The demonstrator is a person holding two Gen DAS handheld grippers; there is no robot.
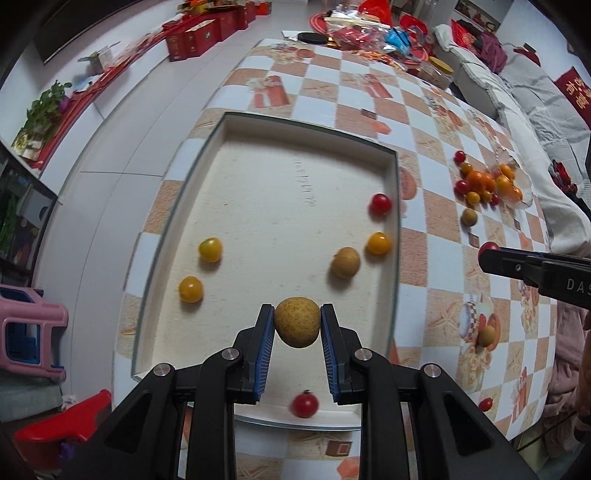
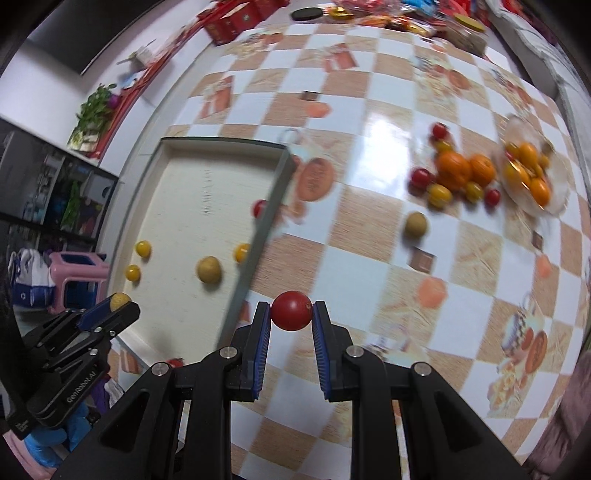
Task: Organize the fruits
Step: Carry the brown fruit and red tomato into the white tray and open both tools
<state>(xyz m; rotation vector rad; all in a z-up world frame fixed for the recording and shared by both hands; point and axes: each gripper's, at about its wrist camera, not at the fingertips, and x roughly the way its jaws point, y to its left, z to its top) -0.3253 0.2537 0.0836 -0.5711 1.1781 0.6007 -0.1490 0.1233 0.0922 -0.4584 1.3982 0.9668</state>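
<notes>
My left gripper (image 1: 297,315) is shut on a tan round fruit (image 1: 297,326), held above the near part of the cream tray (image 1: 258,177). In the tray lie several fruits: yellow tomatoes (image 1: 210,250), a red tomato (image 1: 380,204), another tan fruit (image 1: 345,262). My right gripper (image 2: 291,314) is shut on a red cherry tomato (image 2: 291,310) over the checkered table, just right of the tray's edge (image 2: 258,236). It shows in the left wrist view as a black tip (image 1: 495,258). The left gripper (image 2: 118,302) appears at the lower left of the right wrist view.
A heap of oranges and small tomatoes (image 2: 458,173) lies beside a clear dish (image 2: 532,181) at the table's right. Loose fruits sit on the table (image 1: 469,217) (image 1: 487,336). Red packets crowd the far end (image 1: 369,29). A pink stool (image 1: 33,328) stands on the floor at left.
</notes>
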